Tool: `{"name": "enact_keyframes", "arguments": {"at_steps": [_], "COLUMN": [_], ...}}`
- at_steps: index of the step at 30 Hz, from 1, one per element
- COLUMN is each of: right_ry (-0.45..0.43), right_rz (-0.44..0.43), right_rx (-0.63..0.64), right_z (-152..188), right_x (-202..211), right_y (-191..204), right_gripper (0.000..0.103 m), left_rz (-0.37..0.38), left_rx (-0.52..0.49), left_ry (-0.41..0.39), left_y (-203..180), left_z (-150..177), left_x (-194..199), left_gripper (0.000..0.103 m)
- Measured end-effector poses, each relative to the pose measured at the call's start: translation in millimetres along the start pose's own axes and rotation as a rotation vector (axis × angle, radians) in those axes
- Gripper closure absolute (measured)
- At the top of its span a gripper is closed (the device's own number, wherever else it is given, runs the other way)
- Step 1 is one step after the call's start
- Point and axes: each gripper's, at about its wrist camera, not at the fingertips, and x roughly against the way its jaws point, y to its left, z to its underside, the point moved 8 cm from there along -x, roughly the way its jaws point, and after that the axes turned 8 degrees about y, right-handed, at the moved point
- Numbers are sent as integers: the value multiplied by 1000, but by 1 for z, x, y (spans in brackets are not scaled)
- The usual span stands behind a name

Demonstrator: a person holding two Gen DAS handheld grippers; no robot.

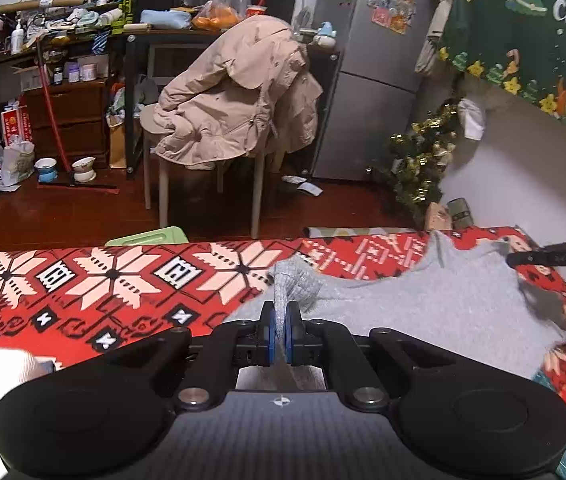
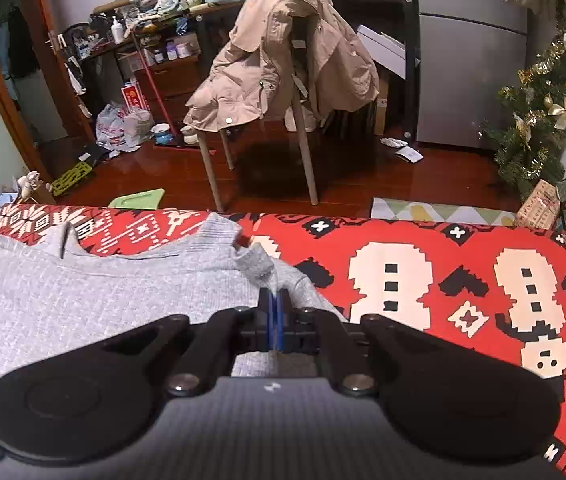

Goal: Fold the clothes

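A grey knit sweater [image 1: 443, 304] lies spread on a red patterned blanket [image 1: 83, 288]. My left gripper [image 1: 282, 312] is shut on a ribbed edge of the sweater, which bunches up above its blue pads. In the right wrist view the same grey sweater [image 2: 83, 296] stretches to the left over the red blanket [image 2: 443, 280]. My right gripper [image 2: 274, 300] is shut on another edge of the sweater, with a small tuft of knit sticking up past the fingertips. The right gripper's black tip [image 1: 555, 258] shows at the right of the left wrist view.
Beyond the blanket's far edge is dark wood floor with a chair [image 1: 211, 184] draped in a beige coat [image 1: 239, 92]. A small Christmas tree [image 2: 531, 128] and wrapped gifts [image 2: 555, 208] stand at the right. A cluttered desk and shelves [image 1: 63, 40] fill the back.
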Motion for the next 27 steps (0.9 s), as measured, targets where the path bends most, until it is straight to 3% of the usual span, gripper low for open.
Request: {"name": "enact_keyframes", "arguments": {"at_steps": [9, 11, 13, 18, 21, 24, 27], "right_ry": [40, 49, 58, 45, 38, 51, 72], "right_rz": [37, 45, 53, 43, 36, 36, 46], "right_rx": [4, 5, 6, -32, -57, -42, -24], "right_z": [7, 8, 10, 15, 20, 40, 70], "right_x": [-16, -20, -23, 3, 23, 49, 75], "right_y": [1, 1, 2, -6, -11, -13, -14], "right_gripper": [100, 87, 78, 74, 71, 71, 71], "left_rz": [-48, -52, -65, -66, -41, -27, -24], "left_rx": [4, 28, 47, 93, 69, 22, 57], "left_ry": [120, 132, 129, 136, 157, 169, 170], "left_y": [8, 11, 15, 26, 19, 4, -3], "left_z": [17, 20, 24, 31, 43, 62, 87], "left_x": [-36, -35, -29, -5, 16, 43, 66], "left_gripper": [96, 86, 73, 70, 70, 70, 70]}}
